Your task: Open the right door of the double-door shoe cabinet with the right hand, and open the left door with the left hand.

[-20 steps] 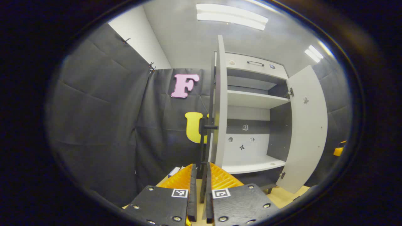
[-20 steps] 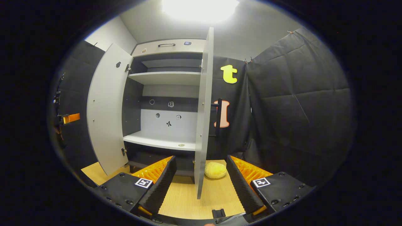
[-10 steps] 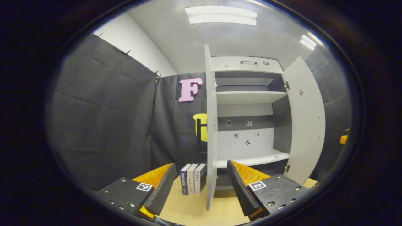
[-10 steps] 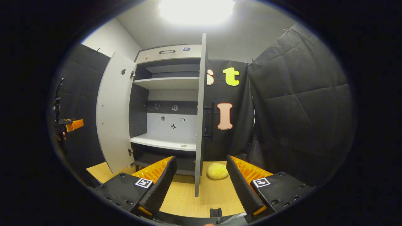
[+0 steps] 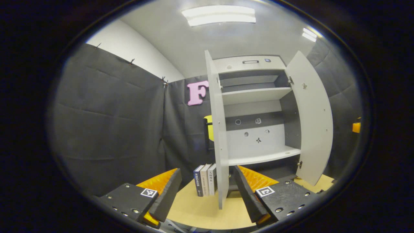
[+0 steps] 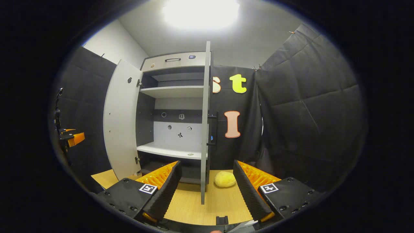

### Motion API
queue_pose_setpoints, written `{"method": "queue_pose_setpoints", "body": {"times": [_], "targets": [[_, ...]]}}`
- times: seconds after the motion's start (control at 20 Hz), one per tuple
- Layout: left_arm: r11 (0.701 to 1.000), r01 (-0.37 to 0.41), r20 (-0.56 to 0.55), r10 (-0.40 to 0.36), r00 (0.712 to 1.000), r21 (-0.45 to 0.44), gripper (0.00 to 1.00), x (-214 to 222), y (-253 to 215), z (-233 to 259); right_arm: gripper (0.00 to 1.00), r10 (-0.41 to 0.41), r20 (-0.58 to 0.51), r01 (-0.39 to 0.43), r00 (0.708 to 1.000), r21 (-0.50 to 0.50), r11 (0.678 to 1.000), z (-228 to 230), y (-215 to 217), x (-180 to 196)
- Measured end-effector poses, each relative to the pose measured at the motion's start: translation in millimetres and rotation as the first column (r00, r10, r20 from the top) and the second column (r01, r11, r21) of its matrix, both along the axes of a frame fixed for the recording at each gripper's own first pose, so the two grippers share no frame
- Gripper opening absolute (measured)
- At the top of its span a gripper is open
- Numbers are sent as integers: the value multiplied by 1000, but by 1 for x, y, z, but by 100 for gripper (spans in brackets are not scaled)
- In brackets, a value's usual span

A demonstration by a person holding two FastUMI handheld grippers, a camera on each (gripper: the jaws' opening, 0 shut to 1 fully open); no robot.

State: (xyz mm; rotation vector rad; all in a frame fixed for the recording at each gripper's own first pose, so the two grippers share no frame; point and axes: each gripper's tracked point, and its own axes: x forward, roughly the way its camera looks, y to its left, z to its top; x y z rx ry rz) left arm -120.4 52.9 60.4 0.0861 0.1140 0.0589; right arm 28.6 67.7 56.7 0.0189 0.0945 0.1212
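Standing open on the wooden table [image 6: 223, 204], shoe cabinet [image 5: 255, 97] with left door [image 5: 217, 136] and right door [image 6: 204, 129] both swung out, left gripper [image 5: 207, 194] and right gripper [image 6: 207, 191] with jaws spread, holding nothing, books [image 5: 205, 179] beside left door, yellow sponge [image 6: 224, 179] near right door.

1. Ceiling strip lights [image 5: 219, 15] lit my left gripper view evenly.
2. My right gripper view had a blown-out ceiling light [image 6: 200, 13] glaring overhead.
3. Fisheye curvature bent the shoe cabinet [image 5: 258, 106] doors; focus stayed sharp.
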Motion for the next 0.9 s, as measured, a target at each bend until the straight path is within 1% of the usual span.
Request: {"method": "queue_pose_setpoints", "body": {"times": [0.2, 0.4, 0.45, 0.55, 0.6, 0.9], "targets": [[1000, -15, -12, 15, 1000, 18, 94, -16, 6, -6, 99, 6, 9, -6, 1000, 2, 1000, 2, 1, -1], [999, -19, -6, 19, 1000, 32, 94, -20, 10, -3, 99, 10, 18, -10, 1000, 1, 1000, 5, 3, 0], [999, -19, -3, 19, 1000, 39, 94, -21, 10, -1, 96, 10, 22, -10, 1000, 3, 1000, 6, 4, 0], [998, -19, 5, 19, 1000, 52, 94, -21, 12, 2, 96, 9, 31, -9, 999, 6, 1000, 9, 5, -1], [998, -16, 9, 16, 1000, 54, 94, -21, 11, 4, 99, 8, 34, -9, 999, 6, 1000, 10, 5, 0], [999, -16, 17, 15, 1000, 50, 94, -19, 15, 7, 99, 5, 44, -5, 999, 1, 1000, 12, 9, -1]]}}
